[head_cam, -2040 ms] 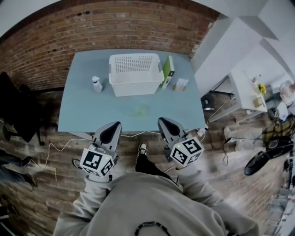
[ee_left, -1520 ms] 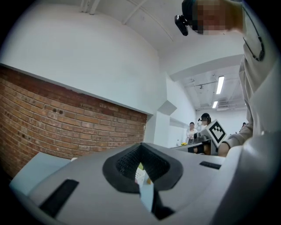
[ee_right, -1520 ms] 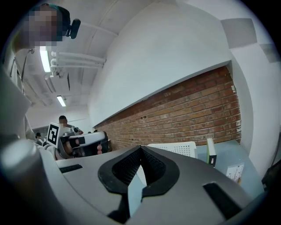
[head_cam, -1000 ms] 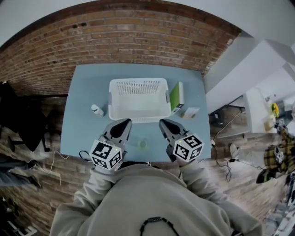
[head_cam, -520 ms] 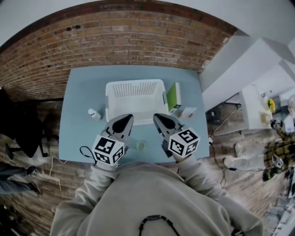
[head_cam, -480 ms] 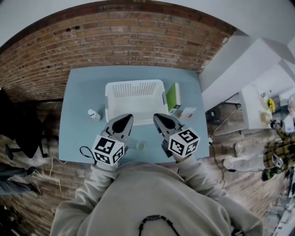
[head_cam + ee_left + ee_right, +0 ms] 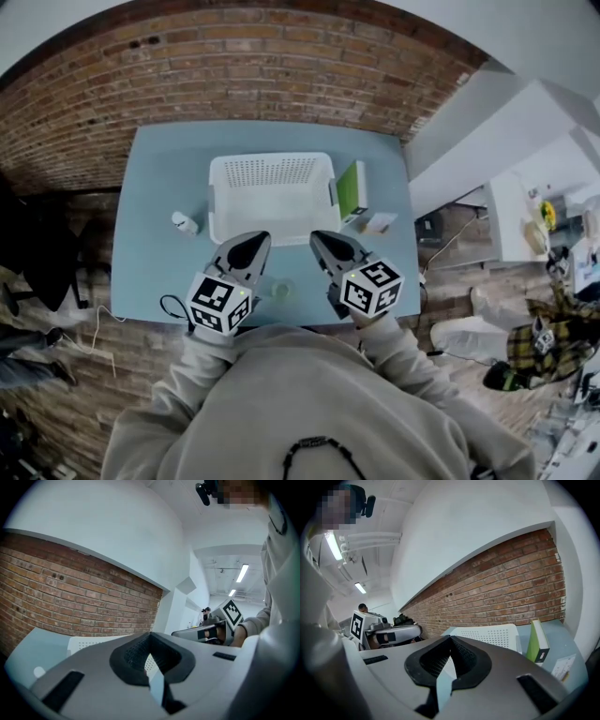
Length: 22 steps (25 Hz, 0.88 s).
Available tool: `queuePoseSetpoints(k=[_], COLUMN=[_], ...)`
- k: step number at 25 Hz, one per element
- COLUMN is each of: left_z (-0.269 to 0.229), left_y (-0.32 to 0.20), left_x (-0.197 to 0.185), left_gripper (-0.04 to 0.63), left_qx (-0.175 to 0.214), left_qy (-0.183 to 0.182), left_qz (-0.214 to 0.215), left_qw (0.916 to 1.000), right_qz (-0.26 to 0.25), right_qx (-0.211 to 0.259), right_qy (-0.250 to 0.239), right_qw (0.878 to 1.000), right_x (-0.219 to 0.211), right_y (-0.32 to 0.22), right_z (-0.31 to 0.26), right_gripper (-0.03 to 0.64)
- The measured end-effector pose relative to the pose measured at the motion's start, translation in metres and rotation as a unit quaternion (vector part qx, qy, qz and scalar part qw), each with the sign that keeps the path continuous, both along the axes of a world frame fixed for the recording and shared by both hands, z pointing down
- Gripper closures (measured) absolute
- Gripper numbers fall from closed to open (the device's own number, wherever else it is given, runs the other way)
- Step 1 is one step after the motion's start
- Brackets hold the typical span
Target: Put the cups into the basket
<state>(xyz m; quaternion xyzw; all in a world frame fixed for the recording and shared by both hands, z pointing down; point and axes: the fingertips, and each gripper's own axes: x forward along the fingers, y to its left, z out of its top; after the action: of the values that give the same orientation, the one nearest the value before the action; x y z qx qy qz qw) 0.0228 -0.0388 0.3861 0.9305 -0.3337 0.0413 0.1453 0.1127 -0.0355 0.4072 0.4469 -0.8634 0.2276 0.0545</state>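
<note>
A small clear cup stands near the front edge of the light blue table, between my two grippers and below them in the head view. The white perforated basket sits mid-table beyond the jaw tips; its wall also shows as the basket and the basket. My left gripper is shut with nothing in it, seen close as the left gripper. My right gripper is shut and empty too, seen close as the right gripper. Neither gripper view shows the cup.
A small white bottle stands left of the basket. A green box stands upright against its right side, also the green box, with a small white card beside it. A brick wall runs behind the table.
Two seconds ago the grippers hung short of the table; now they are over its front edge, either side of the cup. In the last half second they barely shifted.
</note>
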Motion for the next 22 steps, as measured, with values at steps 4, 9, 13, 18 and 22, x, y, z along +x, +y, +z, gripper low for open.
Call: queuePoseSetpoints(k=[4, 9, 13, 18, 22], left_z=[0.020, 0.035, 0.048, 0.068, 0.088], left_y=[0.006, 0.010, 0.012, 0.023, 0.032], left_x=[0.000, 0.000, 0.004, 0.007, 0.005], left_gripper=[0.597, 0.597, 0.597, 0.597, 0.597], left_qx=[-0.019, -0.038, -0.051, -0.071, -0.089], left_qy=[-0.007, 0.000, -0.004, -0.012, -0.015], left_qz=[-0.001, -0.002, 0.000, 0.005, 0.011], left_qw=[0.9998, 0.9993, 0.9987, 0.9974, 0.9958], right_qz=[-0.013, -0.030, -0.033, -0.049, -0.053], right_qx=[-0.023, -0.048, -0.068, -0.104, -0.121], right_qy=[0.004, 0.002, 0.003, -0.010, -0.006], right_qw=[1.000, 0.998, 0.997, 0.993, 0.991], right_x=[-0.008, -0.015, -0.013, -0.017, -0.022], right_y=[0.005, 0.015, 0.018, 0.028, 0.034], right_z=[0.017, 0.035, 0.051, 0.079, 0.101], right_gripper=[0.606, 0.606, 0.606, 0.606, 0.606])
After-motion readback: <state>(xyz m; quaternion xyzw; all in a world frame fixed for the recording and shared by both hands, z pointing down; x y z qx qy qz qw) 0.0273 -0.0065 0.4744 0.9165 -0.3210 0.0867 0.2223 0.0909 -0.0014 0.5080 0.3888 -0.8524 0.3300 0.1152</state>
